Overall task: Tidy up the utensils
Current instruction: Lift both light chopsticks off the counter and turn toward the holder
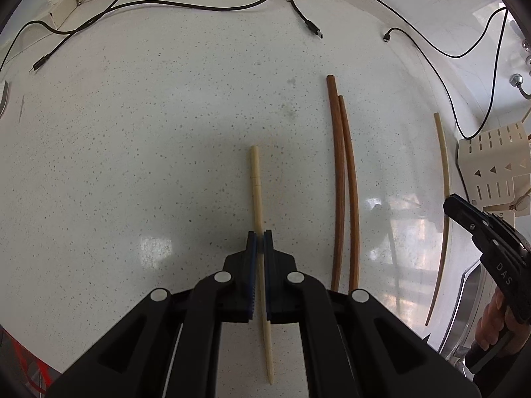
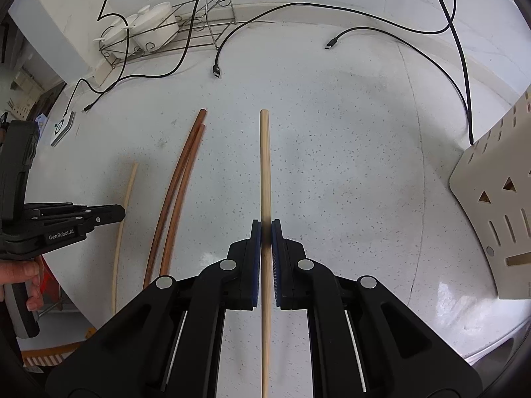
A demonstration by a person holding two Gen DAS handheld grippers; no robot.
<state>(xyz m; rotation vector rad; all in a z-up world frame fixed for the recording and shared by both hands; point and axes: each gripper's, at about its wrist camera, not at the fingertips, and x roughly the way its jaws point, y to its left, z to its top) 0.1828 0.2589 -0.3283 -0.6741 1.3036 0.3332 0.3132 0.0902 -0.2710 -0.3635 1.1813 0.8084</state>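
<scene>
My left gripper (image 1: 260,236) is shut on a cream chopstick (image 1: 256,179) that runs forward between its blue pads over the white speckled counter. My right gripper (image 2: 265,225) is shut on a light wooden chopstick (image 2: 264,152) that points straight ahead. Two dark brown chopsticks (image 1: 343,179) lie side by side on the counter between the grippers; they also show in the right wrist view (image 2: 179,185). In the left wrist view the light wooden chopstick (image 1: 443,179) and the right gripper (image 1: 446,203) show at the right. The left gripper (image 2: 121,214) and the cream chopstick (image 2: 127,185) show at the left of the right wrist view.
A cream slotted utensil holder (image 2: 497,205) stands at the right; it also shows in the left wrist view (image 1: 494,162). Black cables (image 1: 205,6) with loose plugs trail across the back of the counter. A wire rack with white bowls (image 2: 156,26) stands at the back left.
</scene>
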